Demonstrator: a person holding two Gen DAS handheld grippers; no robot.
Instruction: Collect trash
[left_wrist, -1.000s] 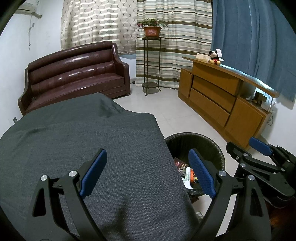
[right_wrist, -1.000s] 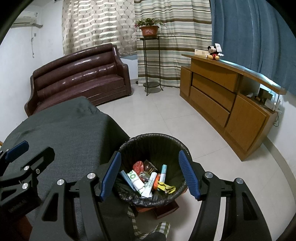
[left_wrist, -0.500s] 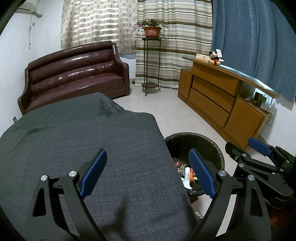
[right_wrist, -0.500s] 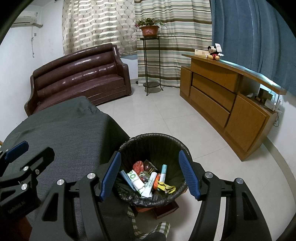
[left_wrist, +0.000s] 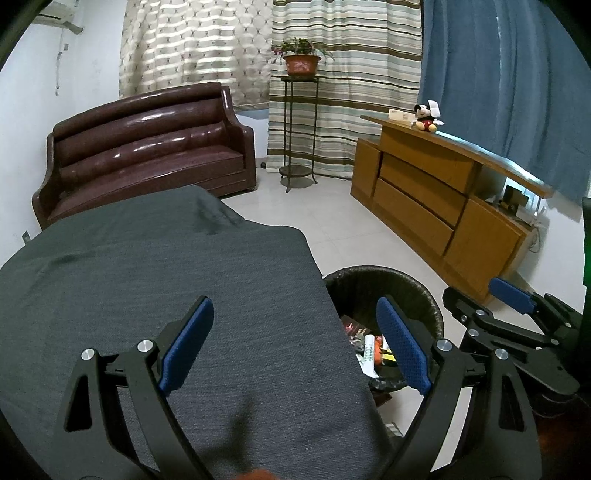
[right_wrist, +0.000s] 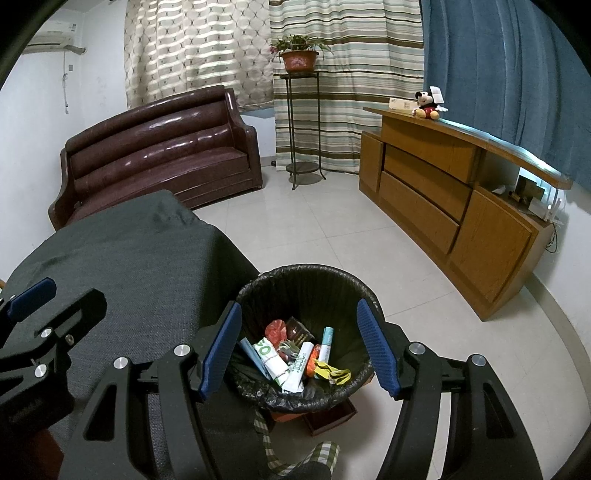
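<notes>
Trash (right_wrist: 295, 354) lies unmoved in bin (right_wrist: 258, 291); both jaws unchanged, empty.

Left gripper (left_wrist: 295, 345) and right gripper (right_wrist: 300, 349) both angle downward, jaws apart and empty.

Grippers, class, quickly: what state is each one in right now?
Left gripper: open, holding nothing, over the dark grey cloth-covered table.
Right gripper: open, holding nothing, above the black-lined round trash bin.
</notes>
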